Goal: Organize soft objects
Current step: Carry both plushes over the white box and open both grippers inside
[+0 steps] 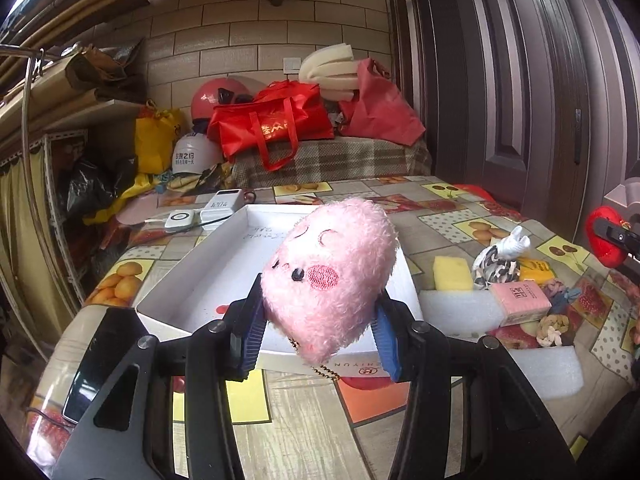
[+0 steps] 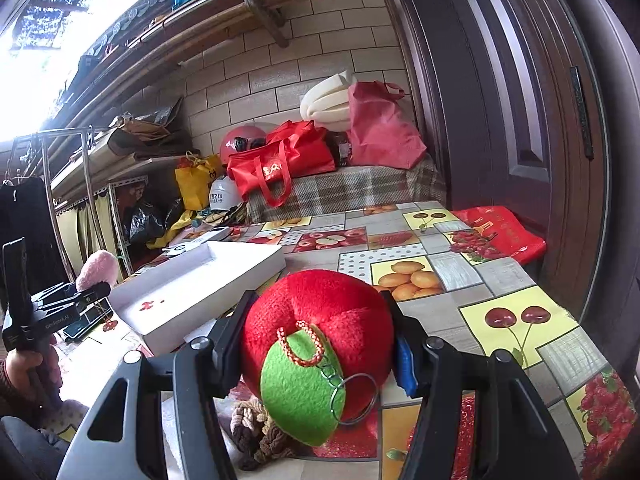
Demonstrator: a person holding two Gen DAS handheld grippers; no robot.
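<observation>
both tongs are closed on soft toys. left tongs (image 1: 316, 332) clamp a fluffy pink plush (image 1: 334, 276) by its lower sides, blue pads pressed into the fur, its stitched face with a rosy cheek turned up toward the camera and a small bead chain hanging below it; the plush hangs above the near edge of a shallow white box (image 1: 224, 252) that lies open on the fruit-patterned surface (image 1: 304, 404). beyond the box's far left corner lie two small white devices (image 1: 200, 212). to the right of the box, on the surface, sit a yellow sponge (image 1: 452, 274), a white and patterned soft toy (image 1: 500, 258), a pink tissue pack (image 1: 520, 302), some knotted fabric bands (image 1: 554, 326) and white foam sheets (image 1: 460, 308) under them. at the far right edge of the left wrist view the other tool shows with a red shape in it. right tongs (image 2: 320, 356) grip a red plush apple (image 2: 320, 320) across its width, its green felt leaf (image 2: 296, 396) and a metal key ring (image 2: 356, 400) drooping toward the camera; it is held above the surface, near the box's right side, with a brown and cream braided band (image 2: 256, 432) lying just beneath. in the right wrist view the pink plush and left tool appear at far left, beside the box (image 2: 192, 288), with a hand (image 2: 24, 364) around the handle.
</observation>
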